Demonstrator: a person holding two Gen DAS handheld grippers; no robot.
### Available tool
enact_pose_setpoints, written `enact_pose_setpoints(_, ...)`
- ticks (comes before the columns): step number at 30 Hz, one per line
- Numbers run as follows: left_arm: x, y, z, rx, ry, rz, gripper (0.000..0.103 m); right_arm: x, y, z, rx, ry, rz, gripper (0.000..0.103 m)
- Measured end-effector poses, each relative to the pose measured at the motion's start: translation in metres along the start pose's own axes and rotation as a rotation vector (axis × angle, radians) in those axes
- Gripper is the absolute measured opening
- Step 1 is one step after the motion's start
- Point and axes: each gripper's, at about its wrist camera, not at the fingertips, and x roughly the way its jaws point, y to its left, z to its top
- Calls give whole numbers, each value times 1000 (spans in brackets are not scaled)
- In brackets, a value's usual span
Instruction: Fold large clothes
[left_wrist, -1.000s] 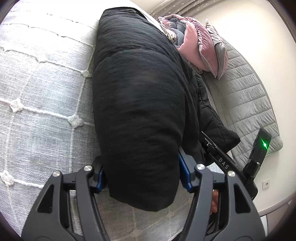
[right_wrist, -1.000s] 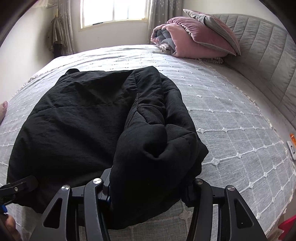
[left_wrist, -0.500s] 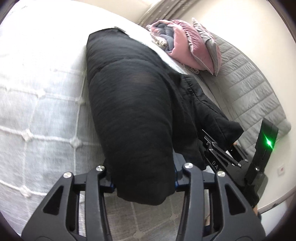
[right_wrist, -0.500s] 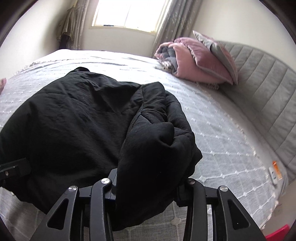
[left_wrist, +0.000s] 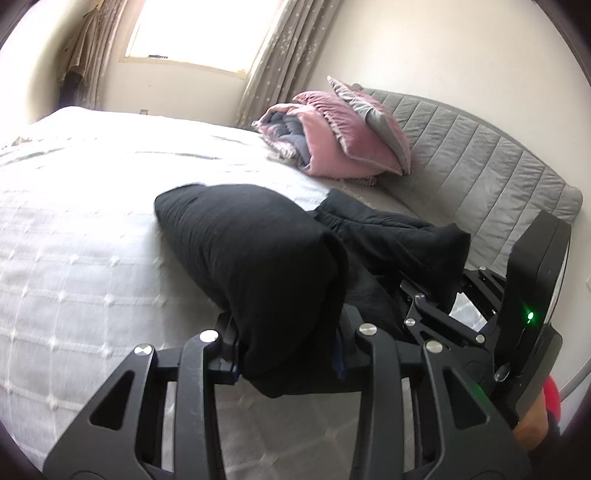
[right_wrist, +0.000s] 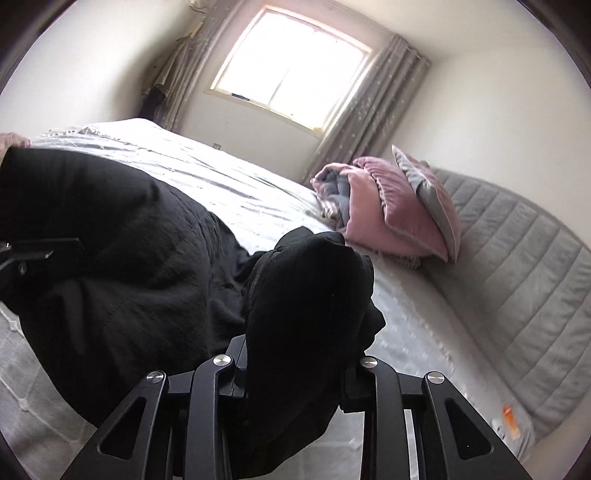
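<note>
Black padded garment (left_wrist: 251, 251) on bed (left_wrist: 74, 229), left gripper (left_wrist: 284, 354) clamping it, right gripper (right_wrist: 295, 373) likewise — pads seemingly buried, jaws just closing

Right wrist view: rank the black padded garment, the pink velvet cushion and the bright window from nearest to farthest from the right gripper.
1. Black padded garment: bunched between the right gripper fingers, which have just been closing.
2. Pink velvet cushion: right of centre, by the headboard.
3. Bright window: on the far wall, top centre.
</note>
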Motion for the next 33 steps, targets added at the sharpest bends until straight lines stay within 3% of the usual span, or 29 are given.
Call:
enact_pose_setpoints(6,41,-44,65,-10,-58,-66,37,39,-64,41,-51,-80,-102,28)
enact_pose_setpoints(9,72,-77,93,-31,-78,-142,37,51,-106,59,-99,-197,-258,28)
enact_pose_setpoints(14,135,-148,73,-49,-40,-269,37,77,-201,39,-1,-205,-362,29)
enact_pose_setpoints(17,186,-185,37,-109,37,-318,39,110,-252,-10,17,-157,-336,31)
enact_pose_setpoints(18,214,-195,16,-149,109,-356,40,122,-264,-31,24,-106,-334,32)
enact_pose_setpoints(20,250,-211,-24,-189,238,-418,44,160,-292,-82,84,67,-295,33)
enact_pose_setpoints(22,253,-227,-63,-90,296,-382,46,198,-318,-154,258,312,-145,40)
enact_pose_setpoints(23,250,-232,-74,-39,303,-359,46,202,-325,-179,337,350,-92,45)
enact_pose_setpoints(24,243,-231,-85,-13,293,-351,46,198,-334,-197,420,320,-63,53)
enact_pose_setpoints(26,238,-214,-90,-92,314,-400,46,180,-360,-221,680,258,8,64)
enact_pose_setpoints(28,240,-197,-89,-211,379,-456,44,173,-376,-234,847,264,74,65)
enact_pose_setpoints(30,234,-196,-88,-194,391,-460,43,168,-382,-235,893,292,102,65)
enact_pose_setpoints(33,206,-196,-84,-77,325,-420,41,162,-379,-223,853,343,54,65)
